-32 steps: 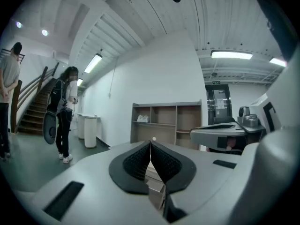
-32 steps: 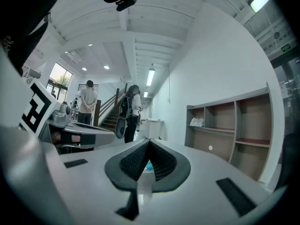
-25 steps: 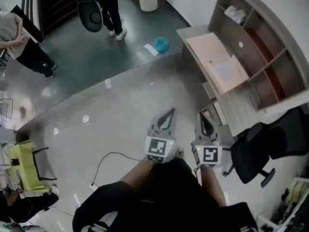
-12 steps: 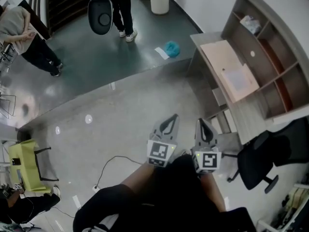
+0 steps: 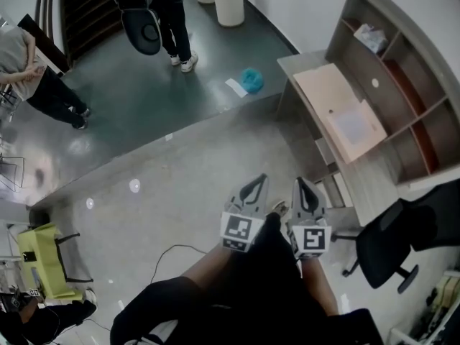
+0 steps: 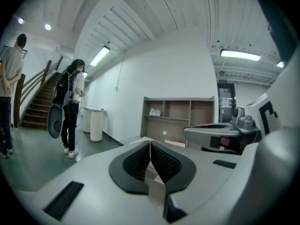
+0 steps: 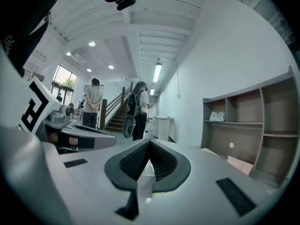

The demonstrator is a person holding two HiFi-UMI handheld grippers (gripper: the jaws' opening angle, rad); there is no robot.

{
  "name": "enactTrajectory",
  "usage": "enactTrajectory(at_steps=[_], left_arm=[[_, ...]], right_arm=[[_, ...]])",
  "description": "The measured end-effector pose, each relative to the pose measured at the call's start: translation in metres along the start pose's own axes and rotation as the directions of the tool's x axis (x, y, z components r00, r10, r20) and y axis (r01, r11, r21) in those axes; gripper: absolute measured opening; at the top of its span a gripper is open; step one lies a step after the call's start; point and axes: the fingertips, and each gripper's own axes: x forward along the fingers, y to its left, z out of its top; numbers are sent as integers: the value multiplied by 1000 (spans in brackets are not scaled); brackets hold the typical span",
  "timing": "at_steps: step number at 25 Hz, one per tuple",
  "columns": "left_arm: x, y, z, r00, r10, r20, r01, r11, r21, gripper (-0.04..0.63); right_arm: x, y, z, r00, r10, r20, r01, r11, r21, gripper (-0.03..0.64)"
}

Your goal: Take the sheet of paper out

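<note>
A pale sheet of paper (image 5: 353,124) lies on a beige folder (image 5: 327,95) on the grey desk (image 5: 374,185) with shelves at the right. My left gripper (image 5: 253,185) and right gripper (image 5: 302,187) are held side by side above the floor, well short of the desk. Both are shut, with nothing between the jaws. In the left gripper view the shut left gripper (image 6: 150,143) points at the shelves (image 6: 178,116). The right gripper view has the shut right gripper (image 7: 149,142), with the shelves (image 7: 253,125) and the folder's edge (image 7: 240,165) to its right.
A black office chair (image 5: 388,243) stands by the desk's near end. A cable (image 5: 169,254) trails over the grey floor, with a yellow cart (image 5: 39,261) at the left. People (image 5: 169,16) stand by the stairs at the back. A blue thing (image 5: 251,80) lies near the desk's far corner.
Both grippers have moved forward together across the floor, still shut and side by side. The desk with the folder sits a little nearer in the head view.
</note>
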Motion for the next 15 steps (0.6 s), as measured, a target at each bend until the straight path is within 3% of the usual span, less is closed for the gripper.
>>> enactTrajectory(at_steps=[15], left_arm=[[166,2,32,997,-36,-72,41,998,57,46]], right_arm=[[100,-132,-1,1000,-12,-12,13,997,77,17]])
